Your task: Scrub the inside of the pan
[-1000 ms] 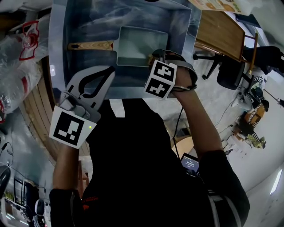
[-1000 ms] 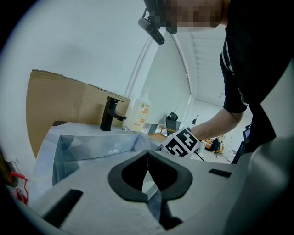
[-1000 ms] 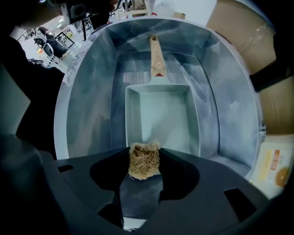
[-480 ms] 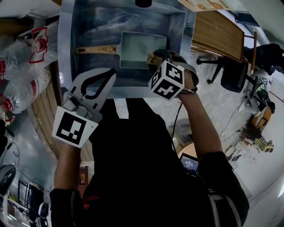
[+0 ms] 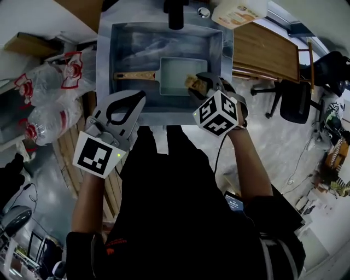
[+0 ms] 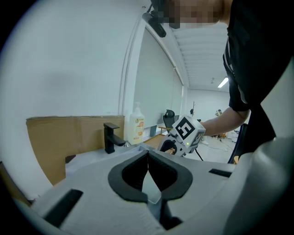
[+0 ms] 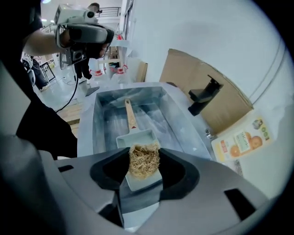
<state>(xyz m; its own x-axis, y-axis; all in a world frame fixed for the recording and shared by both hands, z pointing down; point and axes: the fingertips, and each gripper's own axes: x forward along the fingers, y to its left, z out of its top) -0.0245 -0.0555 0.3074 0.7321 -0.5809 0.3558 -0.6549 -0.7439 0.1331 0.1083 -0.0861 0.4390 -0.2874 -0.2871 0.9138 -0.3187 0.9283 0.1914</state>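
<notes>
A pale rectangular pan [image 5: 176, 75] with a wooden handle [image 5: 135, 75] lies in the steel sink [image 5: 216, 65], handle to the left. My right gripper [image 5: 197, 83] is shut on a tan fibrous scrubber [image 5: 192, 82] and hangs over the pan's right end. The right gripper view has the scrubber [image 7: 144, 160] pinched between the jaws of the right gripper [image 7: 144, 155], above the pan [image 7: 140, 137]; I cannot tell if they touch. My left gripper [image 5: 140, 98] is shut and empty over the sink's front rim. The left gripper [image 6: 148, 155] shows its pads pressed together.
A black faucet [image 5: 176, 13] and a soap bottle [image 5: 238, 11] stand behind the sink. Plastic bags of bottles [image 5: 49, 93] lie to the left. A wooden table [image 5: 262, 54] and an office chair [image 5: 295, 98] are on the right. Cardboard [image 7: 202, 78] leans behind the faucet.
The head camera has pulled back, so the whole sink shows. My right gripper has shifted right and nearer me relative to the pan, and the scrubber is now visible. The left gripper has stayed by the rim.
</notes>
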